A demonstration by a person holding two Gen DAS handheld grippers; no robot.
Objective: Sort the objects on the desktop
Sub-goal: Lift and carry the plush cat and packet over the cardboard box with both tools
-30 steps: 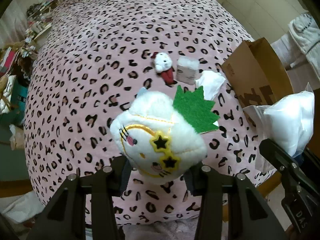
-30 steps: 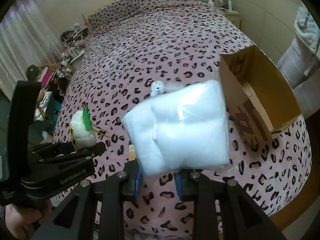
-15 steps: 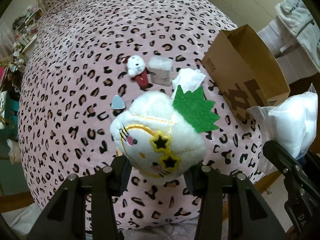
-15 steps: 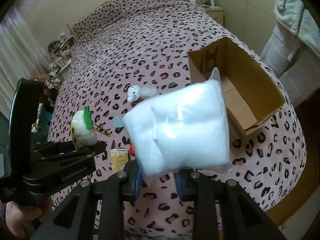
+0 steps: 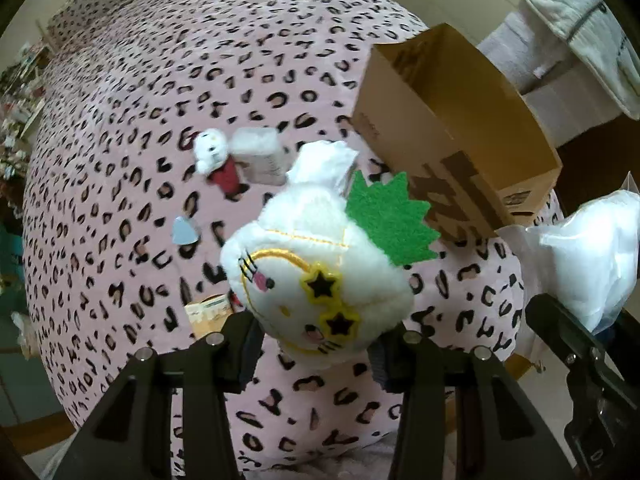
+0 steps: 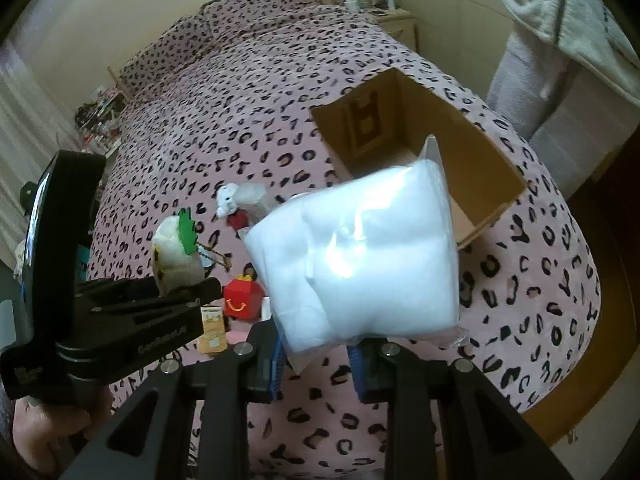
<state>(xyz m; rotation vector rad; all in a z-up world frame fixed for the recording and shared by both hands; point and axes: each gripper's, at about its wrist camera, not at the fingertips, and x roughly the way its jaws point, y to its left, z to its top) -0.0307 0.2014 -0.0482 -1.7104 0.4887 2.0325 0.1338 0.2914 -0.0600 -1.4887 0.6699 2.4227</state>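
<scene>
1. Closer now to the cardboard box [image 6: 420, 148] than a second back: in the right wrist view the box has slid from the 3 o'clock edge toward centre, its open mouth and bare floor plainly shown; in the left wrist view it has grown and sits at 1 o'clock.
2. More of the bed [image 6: 248, 92] uncovered below the carried items, with a red toy box [image 6: 240, 300] and a small carton [image 6: 212, 330] newly in sight at 8 o'clock of the right view.
3. Left hand-held gripper [image 5: 316, 344]: closed part-way, clamped on the white cat plush [image 5: 316, 276] with star glasses and a green felt leaf, held clear above the bed.
4. Right hand-held gripper [image 6: 318, 354]: closed part-way on the lower edge of the clear bag of white stuffing [image 6: 356, 264], lifted, its top corner overlapping the box's near rim in view.
5. Meaning for the task: both loads probably heading for the box, nothing dropped in yet.
6. Count: one box; two items in the air; on the bed, one small plush in red [image 5: 218, 160], one wrapped white packet [image 5: 260, 152], one crumpled tissue [image 5: 324, 164], one pale blue chip [image 5: 184, 232], one red toy box, one carton; a dark-topped shape behind the red toy box, possibly a figure, too blurred to count.
</scene>
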